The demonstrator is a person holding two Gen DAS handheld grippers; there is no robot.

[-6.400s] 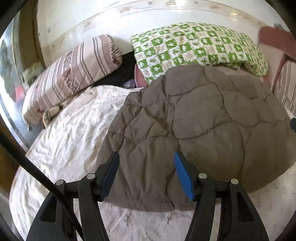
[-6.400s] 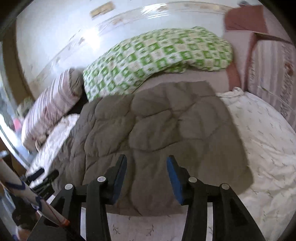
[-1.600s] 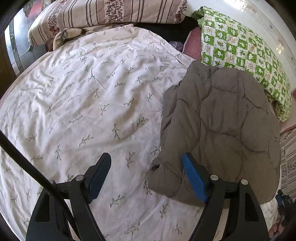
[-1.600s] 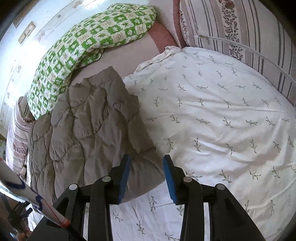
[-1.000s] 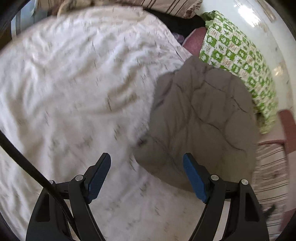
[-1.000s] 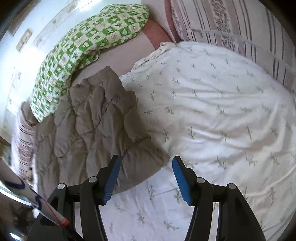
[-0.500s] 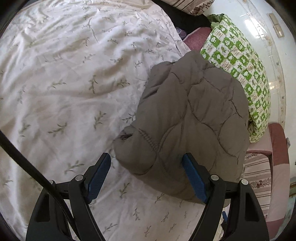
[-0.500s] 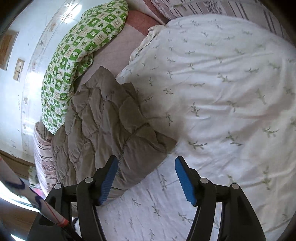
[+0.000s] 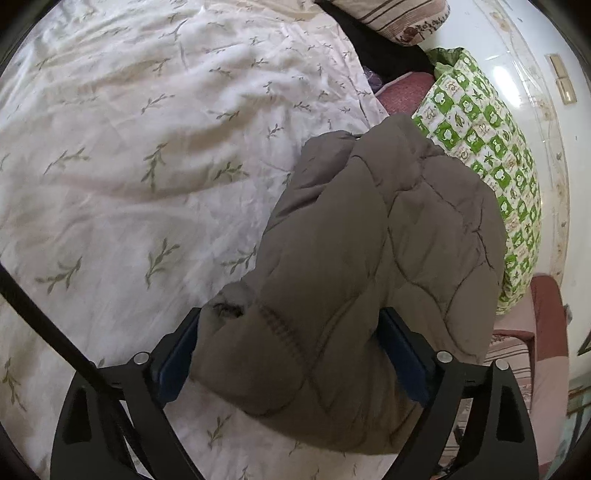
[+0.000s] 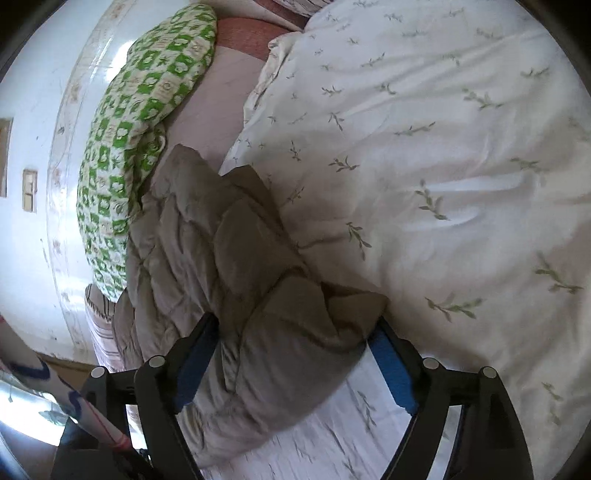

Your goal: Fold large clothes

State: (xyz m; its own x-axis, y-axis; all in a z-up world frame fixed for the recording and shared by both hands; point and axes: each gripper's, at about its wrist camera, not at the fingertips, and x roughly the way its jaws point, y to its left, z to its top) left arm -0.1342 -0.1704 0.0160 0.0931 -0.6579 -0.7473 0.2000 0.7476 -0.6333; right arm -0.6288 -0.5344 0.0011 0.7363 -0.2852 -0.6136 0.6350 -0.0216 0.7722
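Quilted jacket (image 9: 388, 266): grey-brown, stitched in curved panels. Bedsheet (image 9: 147, 155): white, scattered green leaf sprigs. Pillow (image 10: 140, 122): green-and-white checks with small motifs. Second pillow (image 9: 399, 16): beige with brown stripes. Gripper pads (image 10: 391, 365): blue on black fingers.

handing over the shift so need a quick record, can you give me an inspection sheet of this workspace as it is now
surface: bed under a white leaf-print sheet, rumpled.
job's things: brown quilted jacket, folded into a thick bundle lying on the sheet.
clutter: green checked pillow beside the jacket; striped pillow at the bed's far edge.
grippers: left gripper and right gripper each straddle one end of the jacket; the jaws have just been opening and stand wide, the fabric between them, whether the pads press on it unclear.
cables: black cable crossing the left wrist view's lower left.
surroundings: glossy white wall with switch plates behind the pillows.
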